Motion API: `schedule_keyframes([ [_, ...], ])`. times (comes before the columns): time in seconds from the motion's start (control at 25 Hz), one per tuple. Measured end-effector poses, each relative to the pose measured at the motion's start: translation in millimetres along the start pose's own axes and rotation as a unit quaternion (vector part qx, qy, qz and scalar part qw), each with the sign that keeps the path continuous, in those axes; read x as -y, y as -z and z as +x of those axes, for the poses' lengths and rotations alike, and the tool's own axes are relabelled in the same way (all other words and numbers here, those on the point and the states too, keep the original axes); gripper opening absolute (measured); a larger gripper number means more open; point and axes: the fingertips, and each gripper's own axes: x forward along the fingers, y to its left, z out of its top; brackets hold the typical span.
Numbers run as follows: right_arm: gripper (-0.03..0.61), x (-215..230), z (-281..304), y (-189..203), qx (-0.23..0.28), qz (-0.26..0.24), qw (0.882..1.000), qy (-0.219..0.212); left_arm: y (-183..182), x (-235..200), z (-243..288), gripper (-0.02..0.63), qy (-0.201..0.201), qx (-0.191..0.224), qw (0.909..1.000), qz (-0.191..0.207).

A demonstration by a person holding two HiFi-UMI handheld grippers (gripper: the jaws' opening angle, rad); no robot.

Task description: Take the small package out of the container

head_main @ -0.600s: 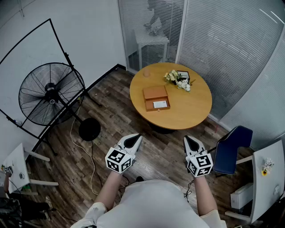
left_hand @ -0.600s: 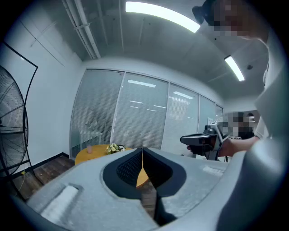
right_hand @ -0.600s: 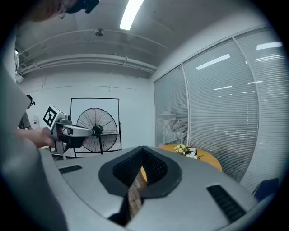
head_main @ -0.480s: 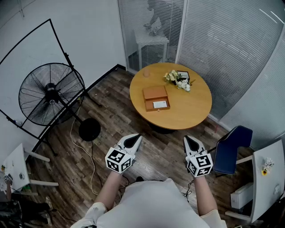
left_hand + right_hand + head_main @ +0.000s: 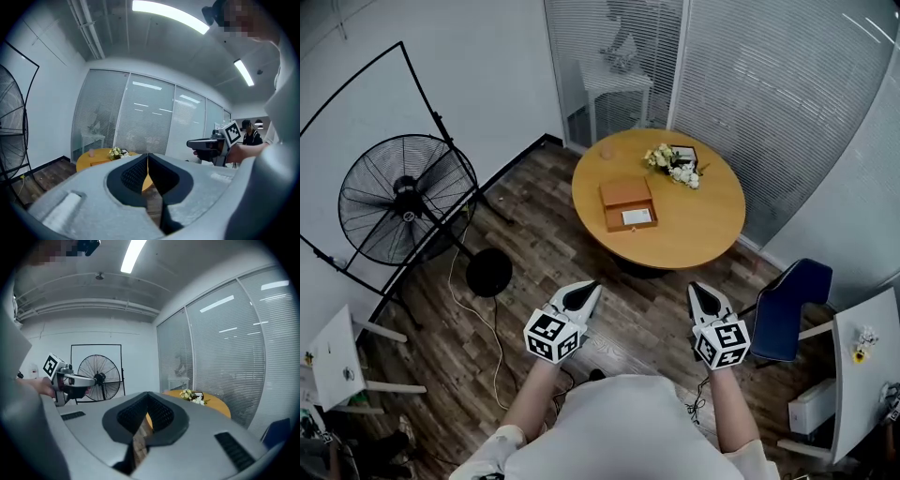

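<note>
We stand on the wooden floor (image 5: 544, 253), well back from the round desk (image 5: 694, 234). A big fan (image 5: 405, 200) is off to our left and a blue chair (image 5: 789, 302) to our right. On the desk lies the open container (image 5: 623, 195), a flat brown box. The small package (image 5: 637, 217) shows white in the half nearer us, with flowers (image 5: 675, 169) and a cup (image 5: 607, 150) beyond.

We judge that the task is not yet begun and this is the approach. We hold the left tool (image 5: 584, 292) and the right tool (image 5: 701, 293) out nearly level in front of us, well apart from the desk. Each has its jaws pressed together with nothing between them. The next move calls for walking up to the desk, opening one tool and lowering it over the package.

Only the head view shows the package in its box. The left gripper view catches the far desk, the flowers and the right tool side-on. The right gripper view catches the fan and the left tool.
</note>
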Motion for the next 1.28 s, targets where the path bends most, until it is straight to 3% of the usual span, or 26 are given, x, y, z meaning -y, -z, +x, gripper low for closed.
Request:
schedule_keyframes([
  [0.52,0.003,-26.0,15.4,13.3,-0.021,0.005,1.0,0.002,9.0,-22.6,-18.3,0.027,0.0,-0.003,0.9999,-0.013],
  [0.64,0.003,-36.5,21.3,15.1,-0.023,0.003,1.0,0.001,12.5,-28.2,-21.8,0.101,0.009,-0.008,0.9998,-0.014],
  [1.28,0.003,-71.1,33.9,25.7,-0.029,0.011,0.999,0.029,21.5,-60.0,-41.0,0.147,0.033,-0.015,0.9992,-0.019],
])
